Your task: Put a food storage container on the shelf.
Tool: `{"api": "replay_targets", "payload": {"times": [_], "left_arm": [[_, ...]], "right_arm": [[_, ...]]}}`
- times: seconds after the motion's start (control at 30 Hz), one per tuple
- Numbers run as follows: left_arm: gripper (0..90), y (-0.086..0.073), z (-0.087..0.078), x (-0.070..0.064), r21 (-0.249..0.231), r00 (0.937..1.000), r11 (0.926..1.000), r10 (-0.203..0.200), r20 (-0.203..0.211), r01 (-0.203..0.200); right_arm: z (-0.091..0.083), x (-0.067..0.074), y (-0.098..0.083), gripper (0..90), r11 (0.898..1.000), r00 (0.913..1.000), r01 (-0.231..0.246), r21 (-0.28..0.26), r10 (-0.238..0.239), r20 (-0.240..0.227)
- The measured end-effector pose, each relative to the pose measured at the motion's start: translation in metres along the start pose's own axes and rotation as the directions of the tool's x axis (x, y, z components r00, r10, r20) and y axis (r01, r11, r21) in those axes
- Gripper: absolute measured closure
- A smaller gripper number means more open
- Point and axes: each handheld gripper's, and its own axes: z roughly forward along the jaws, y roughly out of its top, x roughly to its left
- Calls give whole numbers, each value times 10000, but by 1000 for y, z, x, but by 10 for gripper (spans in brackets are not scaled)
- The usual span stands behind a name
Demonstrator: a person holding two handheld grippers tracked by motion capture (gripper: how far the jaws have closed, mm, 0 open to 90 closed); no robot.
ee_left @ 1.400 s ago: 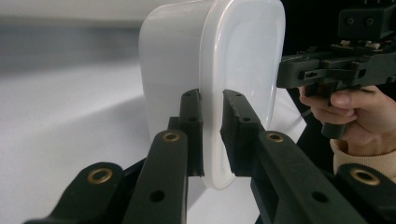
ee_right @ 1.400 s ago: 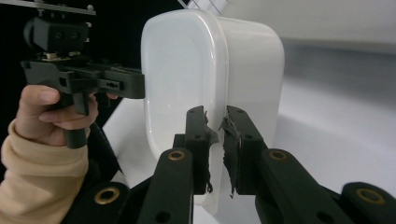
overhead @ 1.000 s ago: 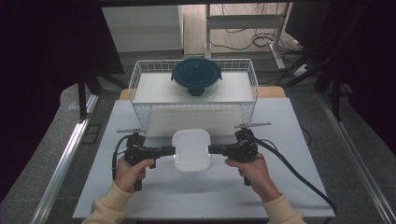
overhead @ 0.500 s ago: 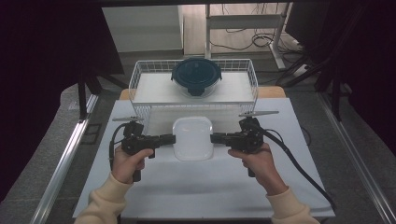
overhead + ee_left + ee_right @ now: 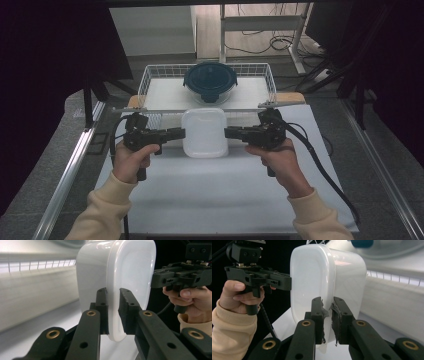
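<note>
While both grippers clamp opposite rims of the white container, it hangs lid-up above the table, just in front of the wire basket — contents can't be seen. Left gripper jaws pinch its left lip, right gripper jaws its right lip. Inside the basket, behind the white container: a glass bowl with dark blue lid.

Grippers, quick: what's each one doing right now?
Left gripper: closed on the rim of the white container.
Right gripper: closed on the container's opposite rim, sharing the hold.
</note>
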Motion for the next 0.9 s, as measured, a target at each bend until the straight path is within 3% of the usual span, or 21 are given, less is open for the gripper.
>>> {"api": "replay_targets", "payload": {"times": [0.4,0.63,0.9], "left_arm": [[786,28,-8,-16,-263,9986,9983,524,-55,-525],[786,61,-14,-27,-346,9949,9947,953,-327,-964],[786,97,-16,-25,-382,9951,9949,917,-376,-931]], "right_arm": [[-17,17,28,794,9975,9975,660,-237,-654,283],[-24,21,54,792,9947,9942,947,-396,-925,543],[-25,17,89,792,9936,9941,974,-569,-944,529]]}}
